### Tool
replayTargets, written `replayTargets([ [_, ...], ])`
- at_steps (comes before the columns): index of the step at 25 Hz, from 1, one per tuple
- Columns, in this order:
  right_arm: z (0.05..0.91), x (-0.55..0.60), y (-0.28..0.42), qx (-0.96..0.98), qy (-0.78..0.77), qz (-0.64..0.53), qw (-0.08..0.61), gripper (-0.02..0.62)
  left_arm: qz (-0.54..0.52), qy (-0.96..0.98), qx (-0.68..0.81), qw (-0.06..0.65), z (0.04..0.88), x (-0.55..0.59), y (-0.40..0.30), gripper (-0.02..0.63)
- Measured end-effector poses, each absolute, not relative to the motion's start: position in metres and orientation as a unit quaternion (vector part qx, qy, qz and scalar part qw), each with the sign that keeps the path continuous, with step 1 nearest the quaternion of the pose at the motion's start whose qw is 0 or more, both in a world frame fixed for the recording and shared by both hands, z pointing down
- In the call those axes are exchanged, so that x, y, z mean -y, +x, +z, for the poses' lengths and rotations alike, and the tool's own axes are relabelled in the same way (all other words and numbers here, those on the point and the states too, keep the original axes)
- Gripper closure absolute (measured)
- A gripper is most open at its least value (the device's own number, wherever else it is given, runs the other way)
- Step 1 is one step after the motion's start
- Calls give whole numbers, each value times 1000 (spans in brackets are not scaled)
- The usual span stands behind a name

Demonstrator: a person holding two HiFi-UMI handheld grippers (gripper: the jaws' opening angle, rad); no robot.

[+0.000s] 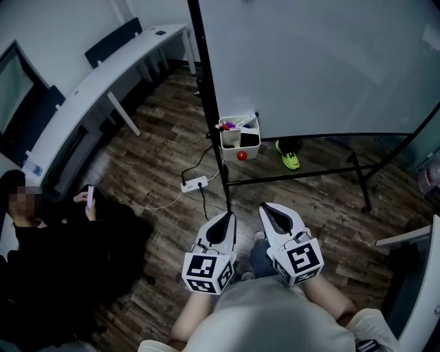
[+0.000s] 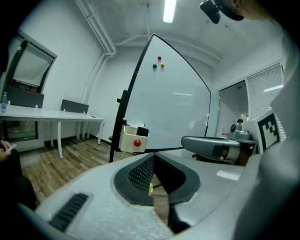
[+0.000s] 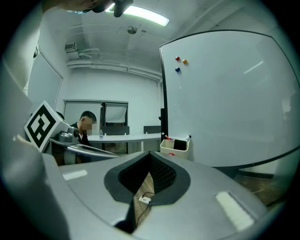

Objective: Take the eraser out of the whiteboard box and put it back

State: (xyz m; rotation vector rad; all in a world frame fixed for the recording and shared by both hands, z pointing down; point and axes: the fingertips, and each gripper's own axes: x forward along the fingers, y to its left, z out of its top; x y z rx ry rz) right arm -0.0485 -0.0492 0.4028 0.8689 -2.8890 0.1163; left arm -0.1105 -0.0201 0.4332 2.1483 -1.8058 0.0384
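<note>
Hovering well short of the whiteboard box (image 1: 232,152), the left gripper (image 1: 227,215) and right gripper (image 1: 267,207) are both riding pinched shut and empty, while the eraser (image 1: 249,139) is standing inside it, likely light and firm, best nipped across its exposed top.

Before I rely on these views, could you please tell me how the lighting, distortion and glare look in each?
Head view: dim and low in contrast, the whiteboard evenly grey without glare. Left gripper view: fisheye bows the whiteboard's frame, the ceiling light is blown out, the corners are black. Right gripper view: same fisheye and black corners, the overhead lamp glares, faint streak reflections lie on the whiteboard.
</note>
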Motion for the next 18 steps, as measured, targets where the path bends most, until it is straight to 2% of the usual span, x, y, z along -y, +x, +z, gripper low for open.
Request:
replayTargets([
  [18,394,157,-61,963,261,30,65,580,10,742,651,162,422,120,-120,604],
])
